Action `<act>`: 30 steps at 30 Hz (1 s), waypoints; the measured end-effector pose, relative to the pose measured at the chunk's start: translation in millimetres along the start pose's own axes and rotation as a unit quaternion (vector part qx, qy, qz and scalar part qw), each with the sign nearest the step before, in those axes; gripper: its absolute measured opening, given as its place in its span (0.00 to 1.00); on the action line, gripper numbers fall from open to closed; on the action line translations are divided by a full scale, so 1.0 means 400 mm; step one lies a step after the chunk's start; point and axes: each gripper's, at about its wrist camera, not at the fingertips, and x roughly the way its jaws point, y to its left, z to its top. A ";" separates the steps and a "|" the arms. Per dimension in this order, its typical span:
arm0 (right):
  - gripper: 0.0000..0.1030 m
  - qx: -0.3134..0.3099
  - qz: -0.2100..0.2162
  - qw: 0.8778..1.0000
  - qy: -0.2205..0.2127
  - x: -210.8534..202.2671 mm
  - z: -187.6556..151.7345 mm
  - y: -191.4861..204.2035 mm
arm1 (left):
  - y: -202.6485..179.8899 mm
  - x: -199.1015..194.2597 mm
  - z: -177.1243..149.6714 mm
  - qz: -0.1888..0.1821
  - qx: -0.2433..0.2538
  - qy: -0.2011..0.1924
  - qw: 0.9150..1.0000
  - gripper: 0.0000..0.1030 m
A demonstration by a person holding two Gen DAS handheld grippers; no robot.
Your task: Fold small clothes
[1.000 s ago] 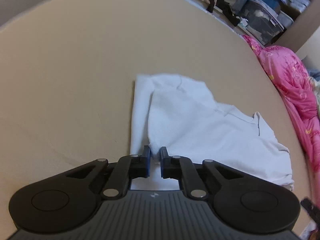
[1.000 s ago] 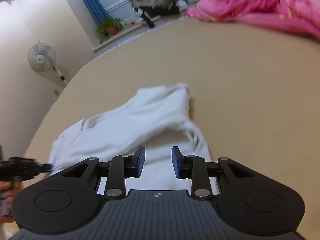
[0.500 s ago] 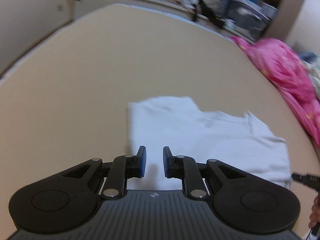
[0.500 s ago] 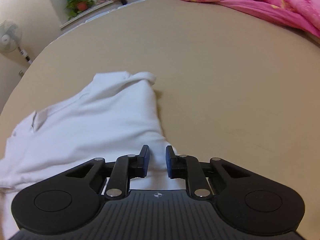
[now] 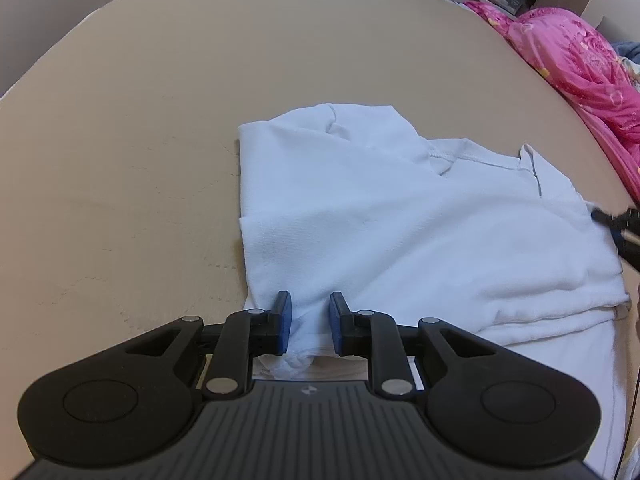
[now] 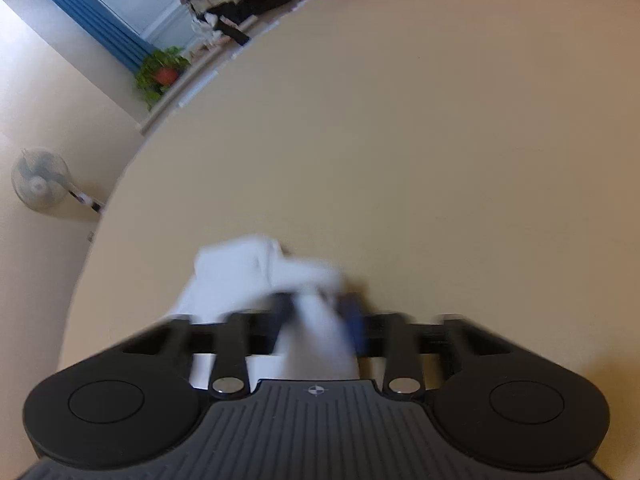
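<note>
A white shirt [image 5: 400,220] lies partly folded on a tan bed [image 5: 120,120], filling the centre and right of the left wrist view, one side already turned in along a straight left edge. It looks light, soft and limp: it should sag from any single hold, and thin knit like this is likely to slip out of a shallow pinch.

The left gripper [image 5: 308,322] sits at the lower centre of its frame with the blue pads apart and cloth bunched between and under them, not pinched. In the right wrist view everything near the camera is smeared by motion. The right gripper [image 6: 320,312] has white cloth running up between its pads at lower centre, and a lifted flap [image 6: 256,268] shows just above; the pads seem to clamp it, though the blur leaves some doubt.

Best holds, as I judge it, are the hems and corners, where doubled fabric gives the pads more to bite. Two corners taken together should keep an edge straight; one corner alone would let the rest drape and twist. A pink quilt [image 5: 572,56] lies at the upper right, well apart.
</note>
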 end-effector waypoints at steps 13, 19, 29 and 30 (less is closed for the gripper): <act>0.05 0.058 -0.046 0.981 -0.180 -0.109 0.096 -0.059 | 0.018 -0.036 0.008 -0.011 0.003 0.002 1.000 0.23; 0.15 -0.106 0.096 0.989 0.041 -0.056 -0.001 0.115 | 0.064 -0.072 0.022 -0.044 -0.040 -0.023 0.998 0.23; 0.00 -0.132 -0.066 0.985 0.093 -0.132 -0.148 0.086 | 0.072 -0.040 -0.045 -0.012 -0.009 -0.009 1.000 0.15; 0.00 -0.133 -0.094 0.981 0.104 -0.150 -0.170 0.055 | 0.068 -0.063 -0.050 -0.004 -0.008 -0.016 1.000 0.16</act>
